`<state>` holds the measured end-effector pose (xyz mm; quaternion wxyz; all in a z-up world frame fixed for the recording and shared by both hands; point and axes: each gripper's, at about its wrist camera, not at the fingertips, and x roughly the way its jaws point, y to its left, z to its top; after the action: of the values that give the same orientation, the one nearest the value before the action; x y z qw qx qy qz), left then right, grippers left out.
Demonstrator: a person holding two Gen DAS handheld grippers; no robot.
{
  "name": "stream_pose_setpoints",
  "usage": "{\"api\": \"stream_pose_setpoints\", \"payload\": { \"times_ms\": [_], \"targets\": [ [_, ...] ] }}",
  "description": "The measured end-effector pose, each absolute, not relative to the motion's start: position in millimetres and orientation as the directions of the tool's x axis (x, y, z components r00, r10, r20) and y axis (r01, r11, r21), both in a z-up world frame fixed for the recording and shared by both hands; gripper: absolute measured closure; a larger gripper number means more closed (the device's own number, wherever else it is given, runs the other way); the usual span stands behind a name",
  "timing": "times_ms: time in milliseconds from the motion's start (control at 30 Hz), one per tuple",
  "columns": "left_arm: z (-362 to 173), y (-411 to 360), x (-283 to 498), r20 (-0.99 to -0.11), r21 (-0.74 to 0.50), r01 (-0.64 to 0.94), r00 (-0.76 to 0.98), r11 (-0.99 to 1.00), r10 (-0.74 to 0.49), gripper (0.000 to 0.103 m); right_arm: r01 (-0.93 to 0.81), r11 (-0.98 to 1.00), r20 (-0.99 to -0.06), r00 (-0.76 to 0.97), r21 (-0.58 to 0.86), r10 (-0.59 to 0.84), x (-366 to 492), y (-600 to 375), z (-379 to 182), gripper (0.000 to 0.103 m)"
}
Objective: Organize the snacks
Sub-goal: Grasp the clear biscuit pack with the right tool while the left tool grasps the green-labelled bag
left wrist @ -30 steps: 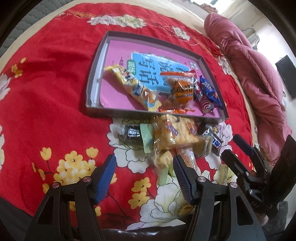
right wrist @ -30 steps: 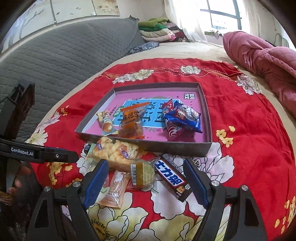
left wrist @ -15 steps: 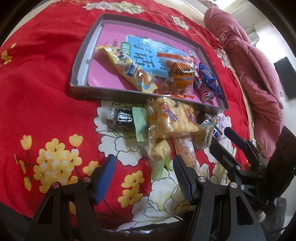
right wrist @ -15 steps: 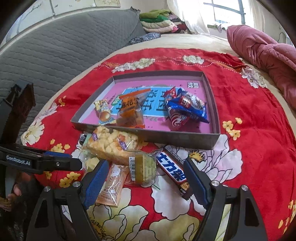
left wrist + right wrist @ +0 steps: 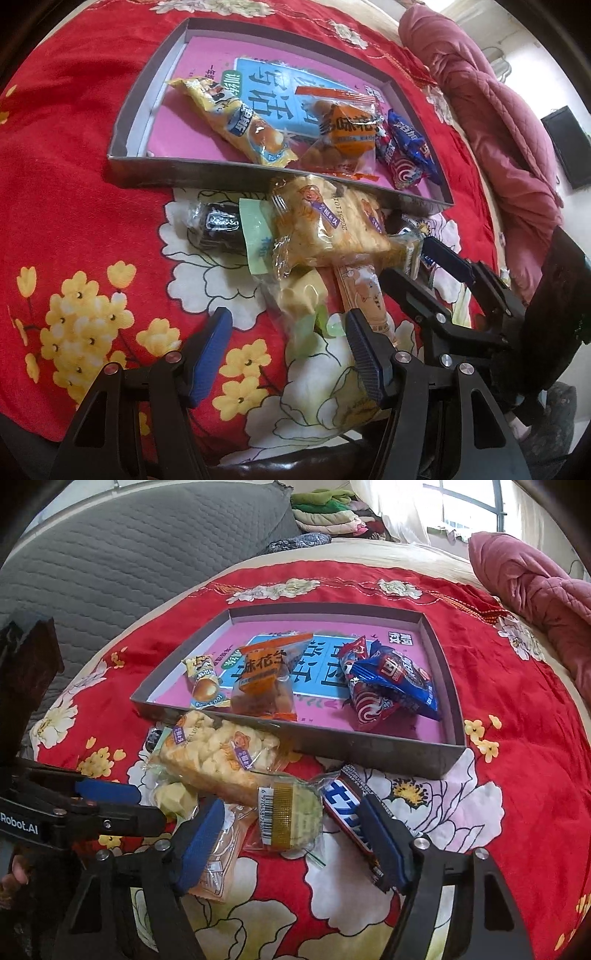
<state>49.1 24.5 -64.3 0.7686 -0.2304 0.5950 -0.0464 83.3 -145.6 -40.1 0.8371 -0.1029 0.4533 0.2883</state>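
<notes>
I'm hovering my right claw (image 5: pixel 295 843), jaws wide, over the round cake packet (image 5: pixel 291 814) lying on the bed beside the tray (image 5: pixel 369 746). It's looking light, crinkly, crushable; I'm judging the sealed edge safest. Left claw (image 5: pixel 288 347) gaping too.

Both wrist views look down close, sharing the tray (image 5: pixel 147 170) (image 5: pixel 369 746) and snack pile (image 5: pixel 325 236) (image 5: pixel 221 760)

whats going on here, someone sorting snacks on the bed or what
A person holds a two-finger gripper in each hand over a pile of snacks on a red floral cloth. Both the left gripper and the right gripper are open and hold nothing. Four packets already lie in the shallow grey tray. The rest, including a round cake in clear wrap and a large puffed-rice bar, sit in front of it.
</notes>
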Motion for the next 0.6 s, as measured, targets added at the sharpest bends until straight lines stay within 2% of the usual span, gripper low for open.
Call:
{"api": "stream_pose_setpoints", "payload": {
  "times_ms": [200, 267, 400, 467, 600],
  "targets": [
    [-68, 24, 54, -0.89, -0.416, -0.21, 0.291, 0.885, -0.35, 0.037, -0.599, 0.799, -0.819, 0.432, 0.053, 0.378, 81, -139, -43, 0.041],
    [-69, 23, 56, -0.891, -0.414, -0.212, 0.291, 0.885, -0.348, 0.037, -0.607, 0.793, -0.82, 0.427, 0.054, 0.382, 81, -138, -43, 0.051],
    [-72, 21, 60, -0.893, -0.41, -0.211, 0.291, 0.887, -0.343, 0.037, -0.619, 0.783, -0.822, 0.412, 0.063, 0.392, 81, -136, -45, 0.056],
    [-73, 21, 61, -0.893, -0.408, -0.211, 0.293, 0.888, -0.341, 0.037, -0.614, 0.786, -0.822, 0.408, 0.075, 0.397, 82, -137, -45, 0.064],
    [-75, 19, 64, -0.893, -0.405, -0.218, 0.301, 0.888, -0.333, 0.037, -0.597, 0.795, -0.822, 0.397, 0.107, 0.408, 87, -143, -44, 0.068]
  ]
}}
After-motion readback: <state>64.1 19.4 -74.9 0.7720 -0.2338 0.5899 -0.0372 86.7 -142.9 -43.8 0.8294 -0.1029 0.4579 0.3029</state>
